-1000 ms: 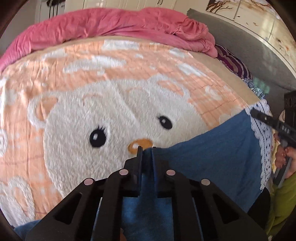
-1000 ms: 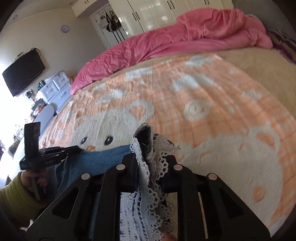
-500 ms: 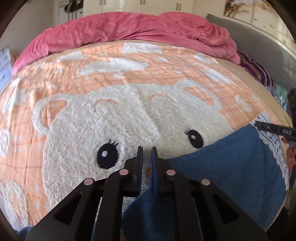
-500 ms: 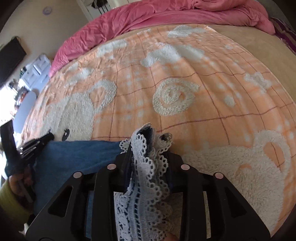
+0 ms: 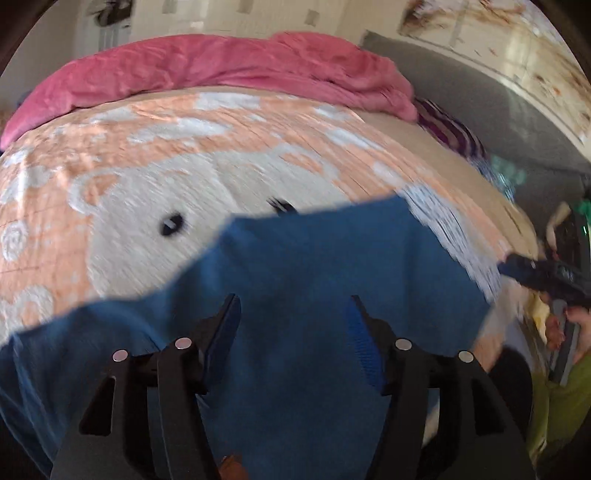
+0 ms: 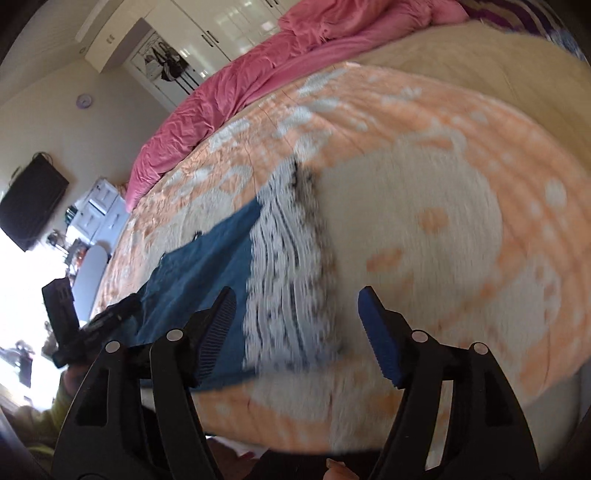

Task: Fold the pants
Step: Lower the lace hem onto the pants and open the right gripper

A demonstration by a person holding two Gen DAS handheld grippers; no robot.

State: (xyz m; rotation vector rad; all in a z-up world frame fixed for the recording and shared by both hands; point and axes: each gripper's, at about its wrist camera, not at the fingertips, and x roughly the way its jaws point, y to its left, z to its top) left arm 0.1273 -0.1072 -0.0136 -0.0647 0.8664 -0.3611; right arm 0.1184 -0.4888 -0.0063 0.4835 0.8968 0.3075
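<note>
The pants (image 5: 314, 266) are laid flat on the bear-print blanket (image 5: 122, 206), close to the bed's near edge, with the blue denim spread wide and the white lace hem (image 6: 288, 273) turned toward the bed's right side. Nearest the camera, the left gripper (image 5: 291, 317) is seen with its jaws spread wide apart above the denim, and nothing is held between them. The right gripper (image 6: 295, 314) is likewise parted and empty, poised over the lace hem, where denim and lace meet the blanket. Both views are smeared by motion, so fine creases cannot be judged.

A fold appears to have just been set down and released, so the step in hand is judged to be the pause between folds. For the next move, a fresh grip would be called for: two corners of one end pinched, lifted together and carried across toward the opposite end, with the edges kept aligned.

Farther off, a pink duvet (image 5: 221, 74) is heaped along the bed's far edge, and white wardrobe doors (image 6: 221, 26) are seen beyond it.
</note>
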